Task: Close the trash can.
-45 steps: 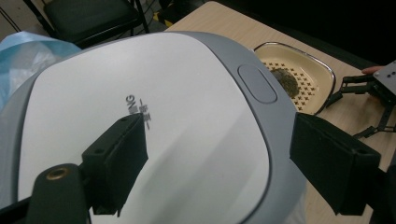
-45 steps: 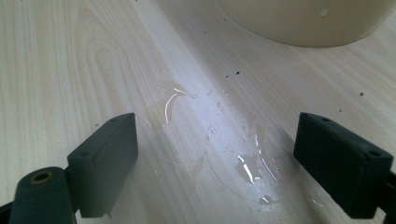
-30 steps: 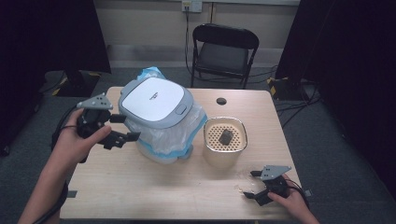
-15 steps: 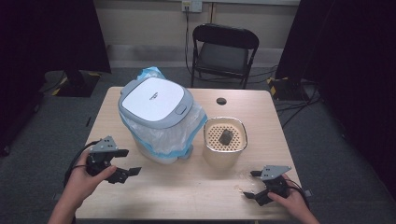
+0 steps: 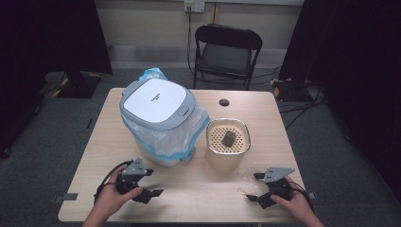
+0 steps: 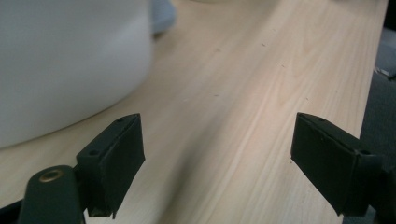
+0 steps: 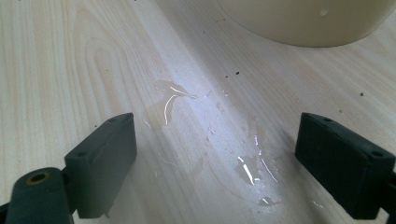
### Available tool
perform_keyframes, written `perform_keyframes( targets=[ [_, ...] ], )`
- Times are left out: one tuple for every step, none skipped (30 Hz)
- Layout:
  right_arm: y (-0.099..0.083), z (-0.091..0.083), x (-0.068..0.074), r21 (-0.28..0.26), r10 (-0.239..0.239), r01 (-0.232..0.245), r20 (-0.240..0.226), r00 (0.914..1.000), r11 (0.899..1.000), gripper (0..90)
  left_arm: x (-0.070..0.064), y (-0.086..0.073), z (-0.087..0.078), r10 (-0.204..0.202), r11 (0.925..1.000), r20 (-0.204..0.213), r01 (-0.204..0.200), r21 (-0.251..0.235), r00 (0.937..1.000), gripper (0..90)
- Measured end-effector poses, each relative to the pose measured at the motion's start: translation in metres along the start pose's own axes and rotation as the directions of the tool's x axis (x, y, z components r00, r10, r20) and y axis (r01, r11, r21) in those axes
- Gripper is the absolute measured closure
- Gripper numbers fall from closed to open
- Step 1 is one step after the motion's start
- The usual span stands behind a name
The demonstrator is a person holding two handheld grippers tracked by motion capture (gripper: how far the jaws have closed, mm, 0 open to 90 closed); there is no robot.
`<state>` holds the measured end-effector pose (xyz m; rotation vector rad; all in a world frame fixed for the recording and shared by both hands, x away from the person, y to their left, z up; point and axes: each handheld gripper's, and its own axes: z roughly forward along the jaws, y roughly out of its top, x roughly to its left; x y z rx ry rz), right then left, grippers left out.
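Left gripper (image 5: pixel 150 187) pulled nearer table edge | bin (image 5: pixel 161 120) just beyond its fingers | both fingers wide apart, empty

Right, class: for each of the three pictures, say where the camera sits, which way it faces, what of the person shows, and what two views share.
High view: above the person's side, facing forward and down on the table; both hands, left gripper and right gripper show.
Left gripper view: rides on the left gripper, looking low along the table at the bin; open jaws show.
Right gripper view: rides on the right gripper, facing the wet patch and basket; open jaws show.
Shared: high view and left gripper view both show the bin.
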<state>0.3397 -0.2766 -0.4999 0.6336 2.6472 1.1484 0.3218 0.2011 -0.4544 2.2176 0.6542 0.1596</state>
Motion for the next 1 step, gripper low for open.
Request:
perform_keyframes(
  targets=[
    [0.0006,0.0009,0.0005,0.002,0.006,-0.006,0.0,1.0,1.0,10.2,-0.0037,0.0013,0.0063,0.011,0.9999,0.013,-0.011,0.005,0.9999,17.0]
  ],
)
